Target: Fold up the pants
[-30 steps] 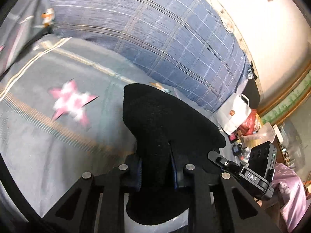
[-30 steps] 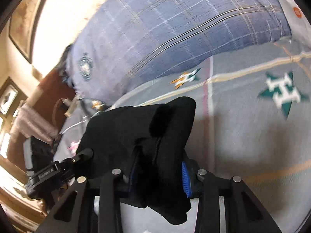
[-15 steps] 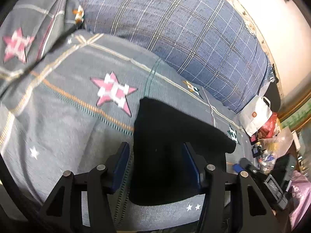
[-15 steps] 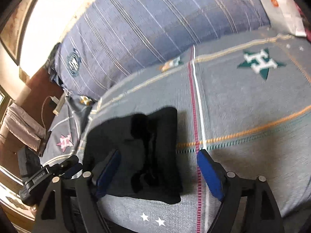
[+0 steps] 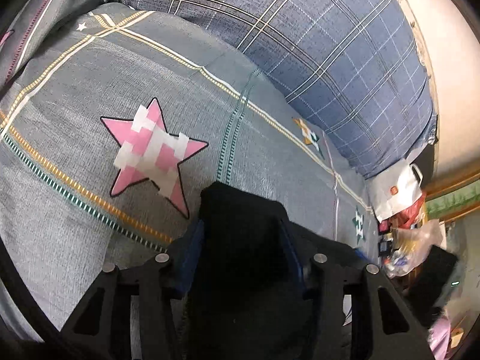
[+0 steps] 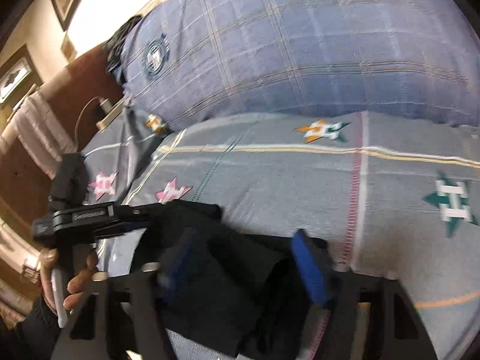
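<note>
The black pants point(image 5: 243, 240) lie folded in a small flat stack on the grey star-print bedsheet point(image 5: 90, 75). My left gripper point(image 5: 243, 246) is open, its blue-padded fingers point(image 5: 192, 249) standing on either side of the stack without pinching it. In the right wrist view the pants point(image 6: 216, 279) lie between the wide-open fingers of my right gripper point(image 6: 243, 264); one blue pad point(image 6: 309, 267) is clear of the cloth. The left gripper point(image 6: 90, 219) and the hand holding it show at the left of that view.
A large blue plaid pillow point(image 5: 330, 54) lies along the far side of the bed. A white paper bag point(image 5: 396, 192) and cluttered items point(image 5: 414, 240) sit past the bed's right end. A brown headboard and a charger cable point(image 6: 102, 108) are at the left.
Both grippers have let go of the pants and opened. The folded pants now rest flat on the sheet, and both grippers have drawn back and lowered over the stack.
</note>
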`<action>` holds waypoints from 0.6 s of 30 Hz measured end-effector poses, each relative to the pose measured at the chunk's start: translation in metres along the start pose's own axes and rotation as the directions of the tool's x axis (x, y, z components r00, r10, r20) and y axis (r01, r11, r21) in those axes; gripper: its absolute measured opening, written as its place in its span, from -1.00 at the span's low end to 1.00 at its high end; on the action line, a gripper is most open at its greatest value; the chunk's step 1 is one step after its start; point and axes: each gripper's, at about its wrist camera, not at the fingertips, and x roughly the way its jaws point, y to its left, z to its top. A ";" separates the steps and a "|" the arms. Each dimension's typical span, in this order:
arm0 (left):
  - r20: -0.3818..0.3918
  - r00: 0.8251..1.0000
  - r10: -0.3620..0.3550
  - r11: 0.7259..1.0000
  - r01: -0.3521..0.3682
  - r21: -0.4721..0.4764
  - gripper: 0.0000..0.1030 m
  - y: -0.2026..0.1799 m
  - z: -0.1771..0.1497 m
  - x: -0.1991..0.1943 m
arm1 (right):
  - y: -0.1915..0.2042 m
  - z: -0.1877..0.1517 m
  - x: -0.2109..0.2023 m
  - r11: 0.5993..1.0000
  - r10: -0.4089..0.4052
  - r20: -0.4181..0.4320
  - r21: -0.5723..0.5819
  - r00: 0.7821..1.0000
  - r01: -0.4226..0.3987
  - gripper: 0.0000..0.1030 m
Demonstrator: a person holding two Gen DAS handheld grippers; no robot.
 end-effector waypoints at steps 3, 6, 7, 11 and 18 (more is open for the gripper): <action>0.005 1.000 0.021 0.999 -0.021 0.037 -0.52 -0.007 0.002 0.000 | -0.004 -0.004 0.008 0.998 -0.063 -0.012 -0.013 0.998 0.063 -0.73; 0.016 0.995 0.098 0.992 -0.098 0.073 -0.67 -0.013 0.003 0.011 | -0.002 0.001 0.009 0.992 -0.114 -0.001 -0.048 0.993 0.114 -0.79; 0.015 0.993 0.118 0.990 -0.119 0.081 -0.69 -0.013 0.003 0.015 | -0.004 -0.001 0.022 0.985 -0.165 -0.041 -0.066 0.985 0.162 -0.79; 0.043 0.981 0.189 0.972 -0.194 0.137 -0.67 -0.020 0.002 0.022 | -0.024 0.002 0.036 0.989 -0.149 -0.097 0.001 0.984 0.150 -0.79; 0.093 0.985 0.146 0.987 -0.151 0.050 0.31 -0.004 -0.006 -0.009 | -0.046 -0.003 -0.004 0.986 0.026 0.019 0.166 0.999 -0.029 0.32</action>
